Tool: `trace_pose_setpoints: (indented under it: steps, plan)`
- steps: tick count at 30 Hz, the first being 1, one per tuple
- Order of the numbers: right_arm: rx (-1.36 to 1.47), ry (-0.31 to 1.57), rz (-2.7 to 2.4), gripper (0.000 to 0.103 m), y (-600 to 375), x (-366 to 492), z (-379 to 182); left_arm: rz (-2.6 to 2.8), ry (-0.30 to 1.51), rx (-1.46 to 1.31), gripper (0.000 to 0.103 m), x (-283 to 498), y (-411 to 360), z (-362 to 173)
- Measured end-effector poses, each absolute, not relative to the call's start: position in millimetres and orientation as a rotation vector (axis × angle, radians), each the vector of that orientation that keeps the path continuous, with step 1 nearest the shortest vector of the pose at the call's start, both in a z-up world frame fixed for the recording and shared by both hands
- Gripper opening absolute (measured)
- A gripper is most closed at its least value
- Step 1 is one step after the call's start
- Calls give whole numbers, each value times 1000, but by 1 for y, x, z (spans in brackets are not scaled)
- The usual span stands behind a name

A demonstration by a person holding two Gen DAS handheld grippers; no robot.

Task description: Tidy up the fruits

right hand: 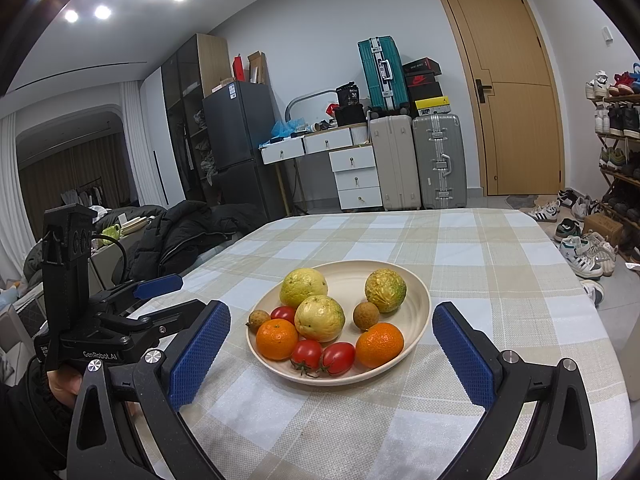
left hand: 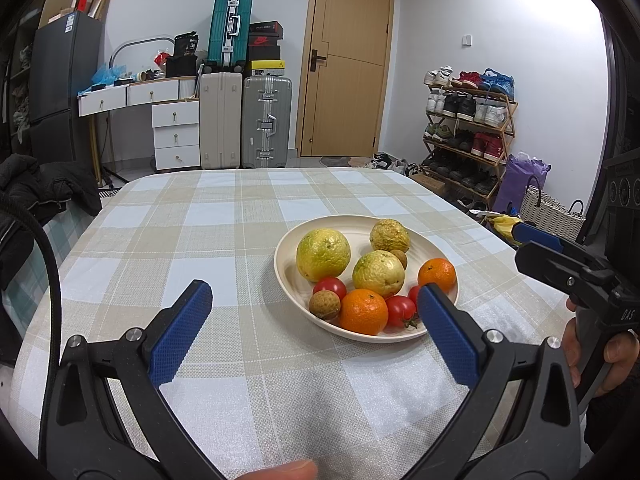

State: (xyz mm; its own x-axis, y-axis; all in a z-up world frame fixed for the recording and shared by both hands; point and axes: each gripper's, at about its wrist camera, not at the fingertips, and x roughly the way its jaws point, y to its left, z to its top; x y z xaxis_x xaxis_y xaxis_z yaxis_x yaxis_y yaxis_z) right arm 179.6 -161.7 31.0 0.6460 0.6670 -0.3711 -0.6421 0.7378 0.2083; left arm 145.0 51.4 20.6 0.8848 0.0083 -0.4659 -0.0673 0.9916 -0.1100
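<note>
A cream plate (left hand: 288, 256) (right hand: 416, 280) stands on the checked tablecloth and holds the fruit: three yellow-green guavas (left hand: 322, 254) (right hand: 319, 318), two oranges (left hand: 363, 311) (right hand: 379, 344), red tomatoes (left hand: 401, 310) (right hand: 338, 357) and two small brown longans (left hand: 324, 305) (right hand: 365, 315). My left gripper (left hand: 314, 300) is open and empty, hovering just short of the plate's near left side. My right gripper (right hand: 330, 320) is open and empty, straddling the plate's near edge from above. The right gripper also shows at the right edge of the left wrist view (left hand: 560, 256).
The table (left hand: 224, 216) (right hand: 500, 256) carries only the plate. A black jacket (left hand: 36, 188) (right hand: 192, 232) lies off its left side. Suitcases, drawers, a fridge, a door and a shoe rack (left hand: 468, 128) stand beyond the far edge.
</note>
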Motion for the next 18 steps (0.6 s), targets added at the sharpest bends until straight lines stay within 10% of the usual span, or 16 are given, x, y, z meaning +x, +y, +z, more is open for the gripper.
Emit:
trace_pose_setpoints:
  steps: [18]
  plan:
    - [58, 451, 747, 103, -161, 180, 31, 39, 482, -125, 102, 145, 52, 21]
